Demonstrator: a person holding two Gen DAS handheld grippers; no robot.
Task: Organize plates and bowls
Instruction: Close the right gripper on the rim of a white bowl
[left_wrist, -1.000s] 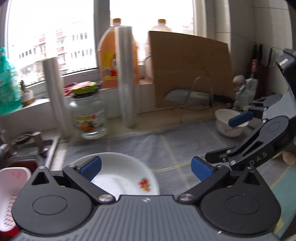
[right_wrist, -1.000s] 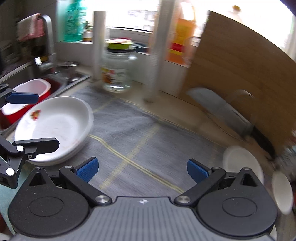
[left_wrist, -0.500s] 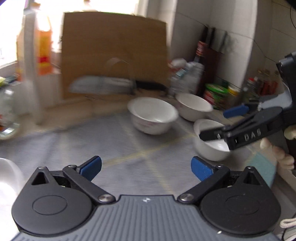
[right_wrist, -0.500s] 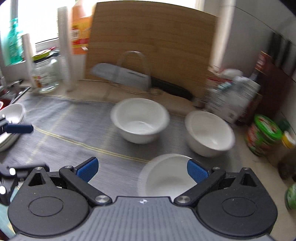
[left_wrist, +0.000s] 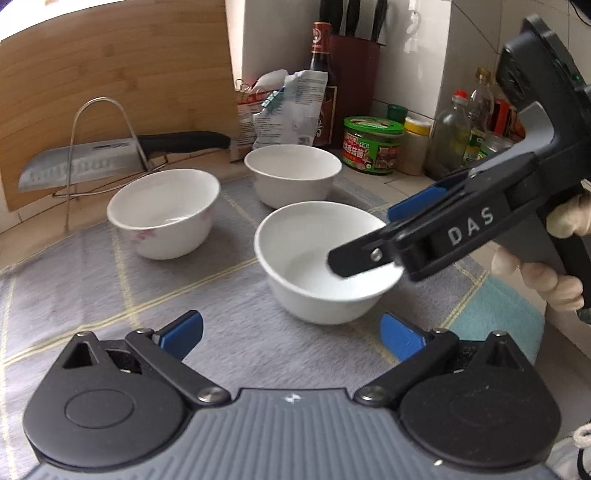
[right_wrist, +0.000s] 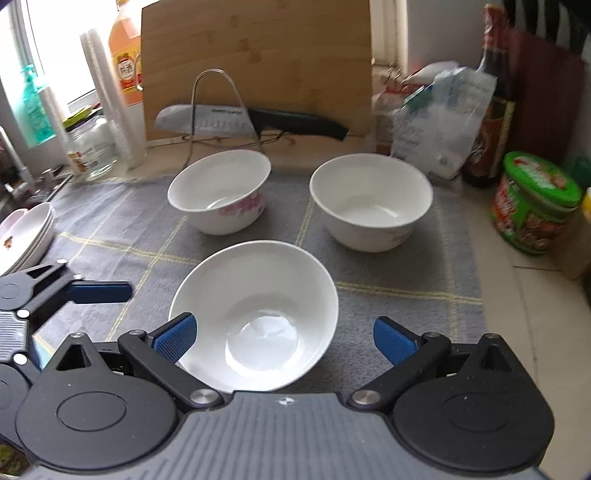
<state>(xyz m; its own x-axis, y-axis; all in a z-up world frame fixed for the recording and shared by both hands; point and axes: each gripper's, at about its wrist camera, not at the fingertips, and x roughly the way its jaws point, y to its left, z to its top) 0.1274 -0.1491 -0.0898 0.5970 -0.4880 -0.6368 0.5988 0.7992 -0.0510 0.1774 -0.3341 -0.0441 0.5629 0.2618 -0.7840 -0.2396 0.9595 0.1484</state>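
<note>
Three white bowls stand on a grey mat (right_wrist: 388, 266). My right gripper (right_wrist: 284, 339) is open over the nearest plain bowl (right_wrist: 255, 314), its left pad by the bowl's left rim and its right pad off to the right. From the left wrist view this right gripper (left_wrist: 364, 238) reaches in over that nearest bowl (left_wrist: 303, 258); contact is unclear. Behind stand a pink-flowered bowl (right_wrist: 221, 192) (left_wrist: 164, 212) and another plain bowl (right_wrist: 369, 201) (left_wrist: 293, 173). My left gripper (left_wrist: 291, 334) is open and empty, short of the bowls. Stacked plates (right_wrist: 26, 232) sit far left.
A knife (right_wrist: 236, 118) lies in a wire rack against a bamboo cutting board (right_wrist: 258, 55). A green-lidded jar (right_wrist: 535, 206), a bag (right_wrist: 439, 122) and bottles crowd the right wall. A teal cloth (left_wrist: 495, 317) lies at the mat's right edge, under a person's hand (left_wrist: 535, 273).
Both views have swung right, from the plates by the sink to the bowls. The right gripper has come down over the nearest bowl. Both grippers stay open.
</note>
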